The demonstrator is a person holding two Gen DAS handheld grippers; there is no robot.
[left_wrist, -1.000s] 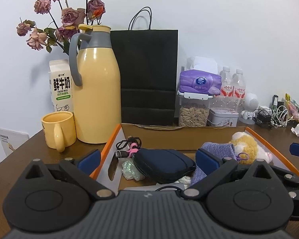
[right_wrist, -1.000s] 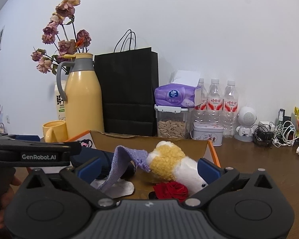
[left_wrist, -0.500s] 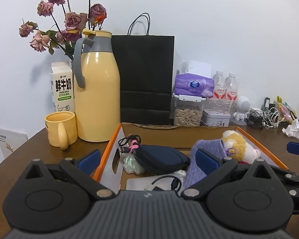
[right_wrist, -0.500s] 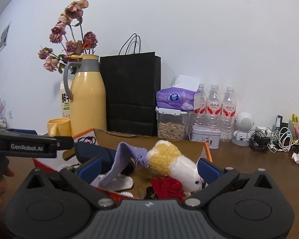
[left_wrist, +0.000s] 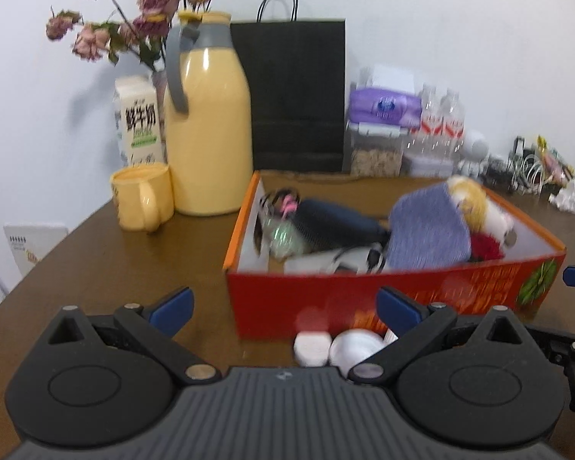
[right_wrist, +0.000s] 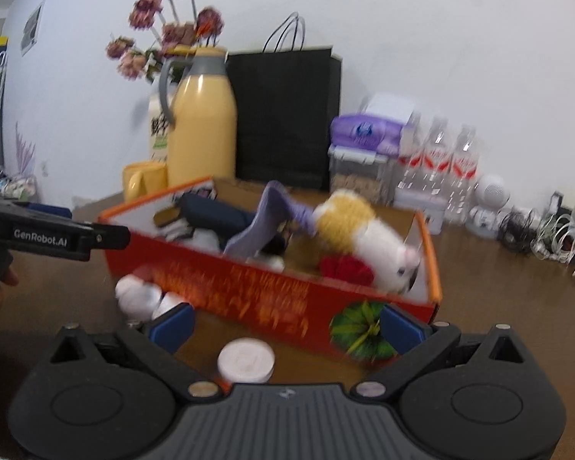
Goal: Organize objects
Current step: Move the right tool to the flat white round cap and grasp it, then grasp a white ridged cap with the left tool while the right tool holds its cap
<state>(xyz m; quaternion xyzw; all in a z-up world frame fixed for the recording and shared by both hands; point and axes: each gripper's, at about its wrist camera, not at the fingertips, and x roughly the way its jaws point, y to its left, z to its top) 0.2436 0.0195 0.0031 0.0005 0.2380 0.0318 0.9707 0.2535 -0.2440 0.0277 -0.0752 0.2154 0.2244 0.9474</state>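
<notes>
Box (left_wrist: pixel 383 295) of toys and pouches sits mid-table (left_wrist: pixel 107 268), white lids (left_wrist: pixel 312 347) by its near wall; both hand-held grippers, left (left_wrist: pixel 283 308) and right (right_wrist: pixel 285 324), gape wide, empty.

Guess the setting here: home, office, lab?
Likely a home or small office: a wooden table against a plain wall, crowded with a yellow thermos, milk carton, dried flowers, water bottles and a red box of odds and ends.

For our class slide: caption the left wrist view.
Open left gripper faces a red box of odds and ends beside a yellow jug.
</notes>
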